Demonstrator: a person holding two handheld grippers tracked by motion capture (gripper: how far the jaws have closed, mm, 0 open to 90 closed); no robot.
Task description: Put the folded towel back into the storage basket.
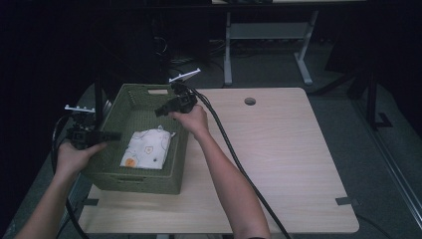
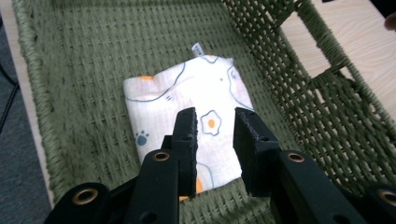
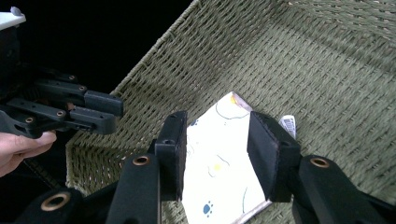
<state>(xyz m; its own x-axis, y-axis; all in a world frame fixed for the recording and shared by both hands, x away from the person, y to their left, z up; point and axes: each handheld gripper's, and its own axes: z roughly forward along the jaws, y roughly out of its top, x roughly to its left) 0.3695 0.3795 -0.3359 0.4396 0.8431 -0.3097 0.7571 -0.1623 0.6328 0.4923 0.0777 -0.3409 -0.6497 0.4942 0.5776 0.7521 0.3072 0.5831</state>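
I see a pale wooden table in a dark room, grey floor and desk legs behind it. On its left stands a green woven basket; a folded white cloth printed with fried eggs and paw marks lies flat inside. My left gripper and right gripper hover above it, jaws parted, empty.

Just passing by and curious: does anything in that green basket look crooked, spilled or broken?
Nothing stands out. The folded printed cloth lies flat on the floor of the green woven basket, slightly skewed to its walls. Both claws, left and right, hang open above it.
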